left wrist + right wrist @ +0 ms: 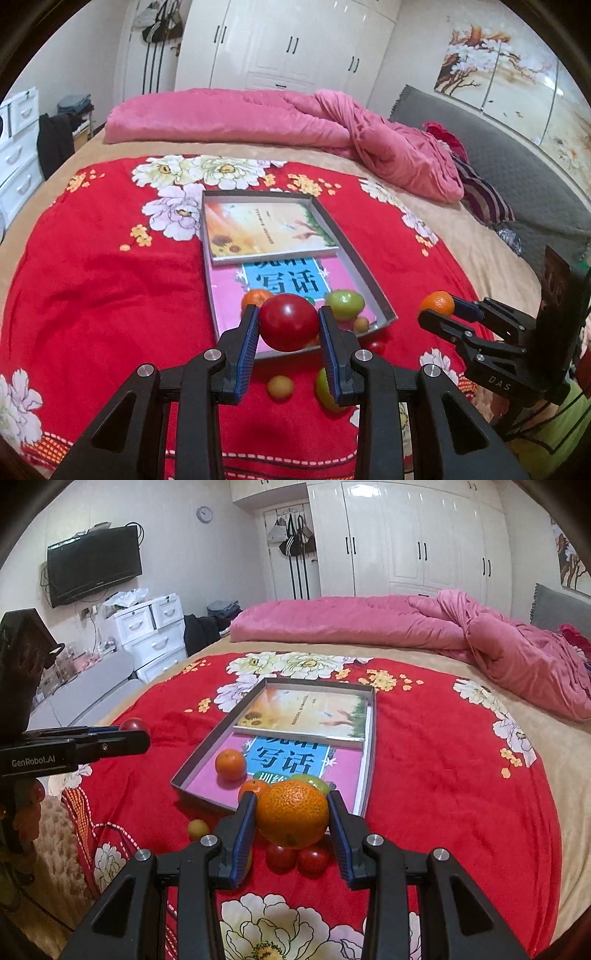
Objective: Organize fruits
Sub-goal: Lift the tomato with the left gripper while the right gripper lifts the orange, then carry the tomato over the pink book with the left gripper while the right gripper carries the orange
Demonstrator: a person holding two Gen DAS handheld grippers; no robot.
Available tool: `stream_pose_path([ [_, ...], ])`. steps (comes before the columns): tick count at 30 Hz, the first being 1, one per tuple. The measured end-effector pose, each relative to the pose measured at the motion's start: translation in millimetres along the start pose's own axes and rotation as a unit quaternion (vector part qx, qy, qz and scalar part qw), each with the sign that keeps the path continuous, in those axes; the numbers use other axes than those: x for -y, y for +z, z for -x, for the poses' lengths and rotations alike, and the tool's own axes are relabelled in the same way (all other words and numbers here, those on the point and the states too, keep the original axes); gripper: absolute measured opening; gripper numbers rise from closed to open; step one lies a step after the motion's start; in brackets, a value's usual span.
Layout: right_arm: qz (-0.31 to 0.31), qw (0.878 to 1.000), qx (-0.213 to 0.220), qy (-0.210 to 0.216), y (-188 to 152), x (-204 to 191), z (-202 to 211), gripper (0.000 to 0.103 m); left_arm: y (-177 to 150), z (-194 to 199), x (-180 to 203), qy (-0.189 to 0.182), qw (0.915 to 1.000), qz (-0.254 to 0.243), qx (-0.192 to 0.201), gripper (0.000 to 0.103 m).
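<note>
My left gripper [289, 314] is shut on a red round fruit [289, 322], held above the near end of the grey tray [369, 280]. My right gripper [291, 801] is shut on a large orange [292, 814], also raised near the tray's [207, 753] front edge. In the tray lie an orange [231, 764], a second orange [253, 788] and a green fruit [345, 303]. On the red blanket before the tray rest two small red tomatoes [281, 856], a small yellow fruit [280, 386] and a green fruit [327, 391].
Two books [266, 229] fill the far part of the tray. A rumpled pink duvet [332, 125] lies across the back of the bed, with a grey headboard [517, 147] at the right. White drawers [147, 635] and a wall television [94, 565] stand beyond the bed's left side.
</note>
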State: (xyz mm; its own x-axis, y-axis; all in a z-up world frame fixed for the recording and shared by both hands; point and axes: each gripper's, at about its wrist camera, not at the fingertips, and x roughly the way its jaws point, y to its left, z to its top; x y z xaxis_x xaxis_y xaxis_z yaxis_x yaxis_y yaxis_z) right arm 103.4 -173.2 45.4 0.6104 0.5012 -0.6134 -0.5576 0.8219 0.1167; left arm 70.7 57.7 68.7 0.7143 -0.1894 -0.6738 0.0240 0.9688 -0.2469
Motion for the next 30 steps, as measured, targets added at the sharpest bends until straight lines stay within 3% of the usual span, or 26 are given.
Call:
stream_pose_path([
  [18, -0.018, 1.0, 0.021, -0.013, 14.5, 12.2, 2.6, 0.039, 8.2, -20.2, -28.3, 0.017, 0.999, 0.04, -0.01, 0.033],
  [30, -0.023, 0.999, 0.017, -0.013, 19.6, 13.4, -9.2, 0.039, 0.1, -47.5, -24.7, 0.016, 0.9991, 0.03, -0.023, 0.033],
])
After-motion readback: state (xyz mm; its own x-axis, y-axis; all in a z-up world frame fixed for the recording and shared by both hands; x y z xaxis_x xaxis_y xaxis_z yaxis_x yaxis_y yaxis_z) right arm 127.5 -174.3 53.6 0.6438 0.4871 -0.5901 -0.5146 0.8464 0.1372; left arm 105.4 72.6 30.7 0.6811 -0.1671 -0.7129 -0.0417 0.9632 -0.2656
